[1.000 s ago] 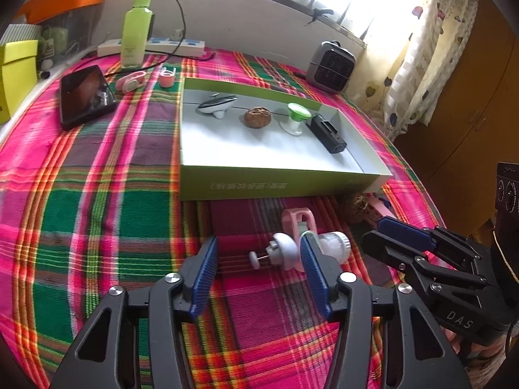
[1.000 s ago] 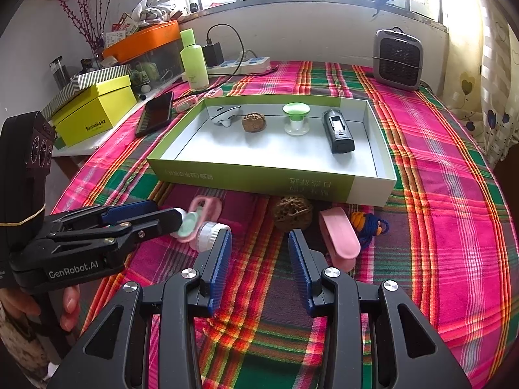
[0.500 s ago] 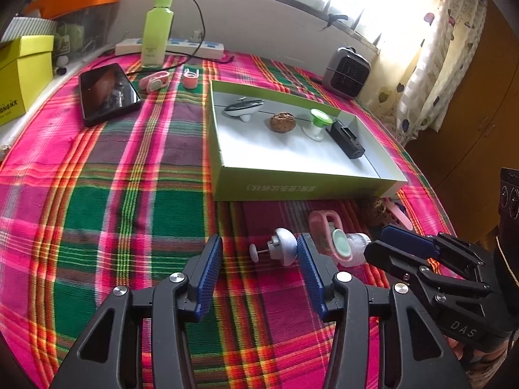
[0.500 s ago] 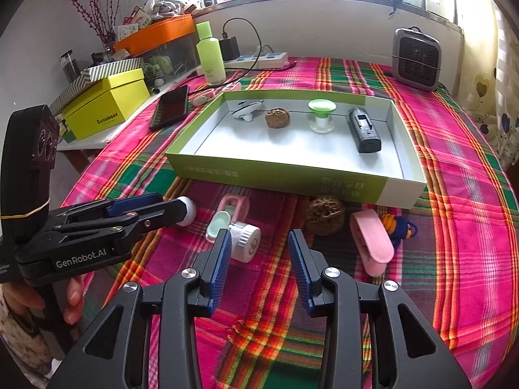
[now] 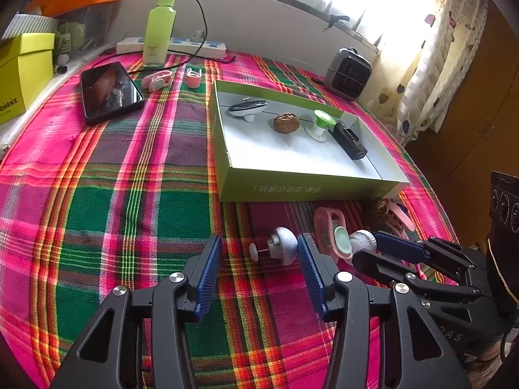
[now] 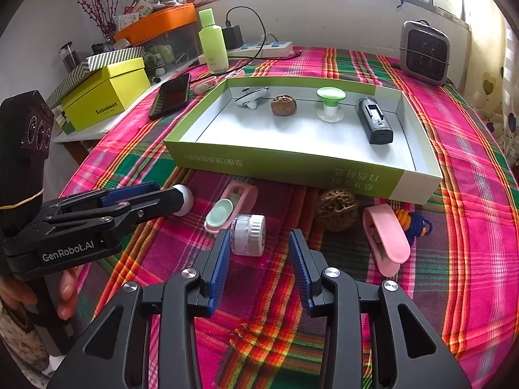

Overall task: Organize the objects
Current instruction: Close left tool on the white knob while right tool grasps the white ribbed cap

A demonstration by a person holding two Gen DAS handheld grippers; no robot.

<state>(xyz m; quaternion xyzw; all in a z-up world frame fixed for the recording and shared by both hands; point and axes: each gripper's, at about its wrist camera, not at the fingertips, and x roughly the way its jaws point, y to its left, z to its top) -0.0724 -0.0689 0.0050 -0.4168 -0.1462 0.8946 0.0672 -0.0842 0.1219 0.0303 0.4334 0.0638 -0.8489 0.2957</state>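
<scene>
A green tray (image 6: 292,165) with a white floor holds a white-and-black gadget (image 6: 251,97), a walnut (image 6: 283,105), a green-topped spool (image 6: 330,107) and a black device (image 6: 374,123). In front of it, on the plaid cloth, lie a white mushroom-shaped knob (image 5: 282,248), a pink clip with a mint pad (image 6: 227,207), a small white jar (image 6: 248,235), a second walnut (image 6: 337,209) and another pink clip (image 6: 386,240). My left gripper (image 5: 258,249) is open, and the knob lies just ahead by its right finger. My right gripper (image 6: 258,240) is open, with the jar at its left fingertip.
A phone (image 5: 108,92), a green bottle (image 5: 160,26), a power strip (image 5: 194,45) and two small pink items (image 5: 159,79) sit at the back left. A grey heater (image 5: 348,73) stands behind the tray. A yellow box (image 6: 107,92) is on a side shelf. An orange-and-blue knot (image 6: 415,223) lies by the pink clip.
My left gripper has drawn left, away from the jar and the pink clip, and the tray sits further right in its view. The jar now lies closer in front of my right fingers. Both stay open.
</scene>
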